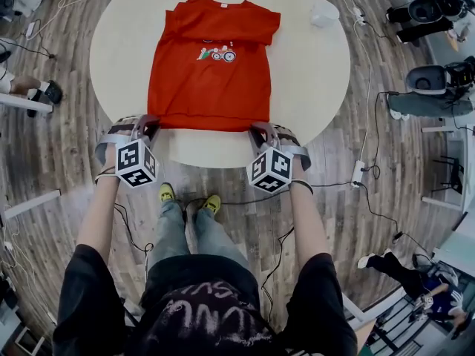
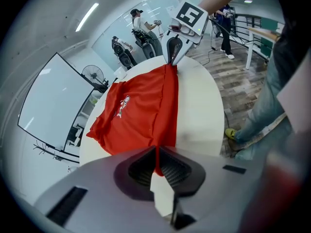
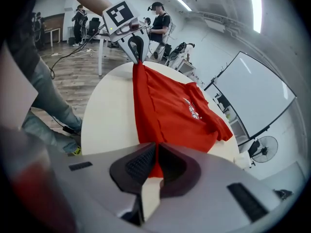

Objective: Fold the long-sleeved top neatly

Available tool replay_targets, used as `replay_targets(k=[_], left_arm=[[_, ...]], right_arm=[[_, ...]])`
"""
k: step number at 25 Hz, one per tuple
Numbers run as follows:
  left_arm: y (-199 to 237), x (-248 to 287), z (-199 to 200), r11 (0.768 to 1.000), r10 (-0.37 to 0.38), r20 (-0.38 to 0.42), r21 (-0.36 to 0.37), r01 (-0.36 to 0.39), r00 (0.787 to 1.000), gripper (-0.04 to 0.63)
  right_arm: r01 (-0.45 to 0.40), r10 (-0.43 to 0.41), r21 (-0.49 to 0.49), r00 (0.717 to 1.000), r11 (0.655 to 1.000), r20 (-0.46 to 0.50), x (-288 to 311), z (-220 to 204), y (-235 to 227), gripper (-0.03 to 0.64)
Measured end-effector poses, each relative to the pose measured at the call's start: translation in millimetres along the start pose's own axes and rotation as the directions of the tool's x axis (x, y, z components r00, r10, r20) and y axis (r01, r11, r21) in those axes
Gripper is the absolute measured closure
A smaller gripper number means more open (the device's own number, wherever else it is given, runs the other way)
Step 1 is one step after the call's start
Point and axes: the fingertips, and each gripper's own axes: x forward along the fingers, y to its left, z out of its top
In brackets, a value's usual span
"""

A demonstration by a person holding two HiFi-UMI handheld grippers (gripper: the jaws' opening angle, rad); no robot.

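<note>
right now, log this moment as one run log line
phase: hem grasped | left hand-held gripper: shut on red top, left hem corner | right hand-held gripper: shut on right hem corner | red top: lying on table

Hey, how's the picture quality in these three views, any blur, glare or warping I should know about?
Head view: even light, the red top sharp, the floor bowed toward dark corners. Left gripper view: heavy fisheye, left tongs soft up close, lower right corner smeared. Right gripper view: same warp, the ceiling light glares, right tongs blurry.
</note>
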Motion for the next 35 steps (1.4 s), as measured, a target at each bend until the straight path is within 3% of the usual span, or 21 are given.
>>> replay_targets(k=[8,23,35], left_arm=[[18,-10,10,1.0,0.021,0.016,0.021,-0.021,1.0,0.568],[119,-1,6,0.992,-0.076,0.11,0.105,0.064,0.991,0.569],[189,4,27,0.969,-0.198,0.168,0.179,0.168,0.966,0.569]], right_arm=[[-0.024,0.025,-0.021,0.999,0.999,0.036,-11,10,-21,0.595],[-0.062,0.062,-0.021,0.998,0.998,0.014,7,51,-99,0.595],[-0.09,0.09,-0.02,0.996,0.996,0.015,8,72,-161,0.595]])
